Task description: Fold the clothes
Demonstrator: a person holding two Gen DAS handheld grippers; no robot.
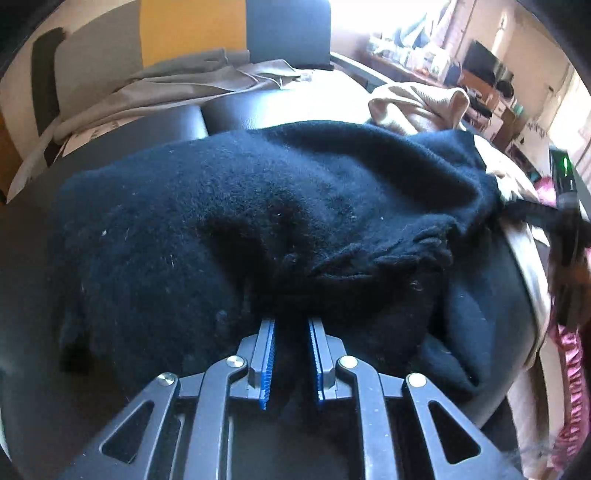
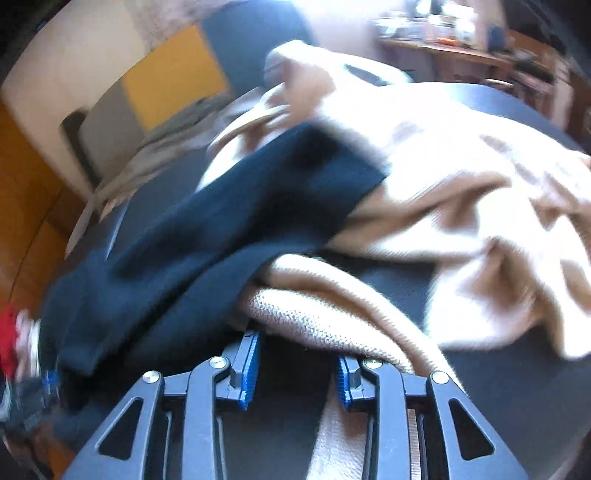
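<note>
A dark navy fleece garment lies bunched on a black leather sofa seat. My left gripper is shut on a fold of this navy garment at its near edge. In the right wrist view the same navy garment lies partly over a beige knit sweater. My right gripper is open, its blue pads apart, with the beige knit draped over its right finger. The right gripper shows as a dark blur at the right edge of the left wrist view.
A grey garment lies at the back of the sofa against yellow and dark cushions. The beige sweater also shows in the left wrist view. A cluttered wooden desk stands behind. Pink fabric is at the right.
</note>
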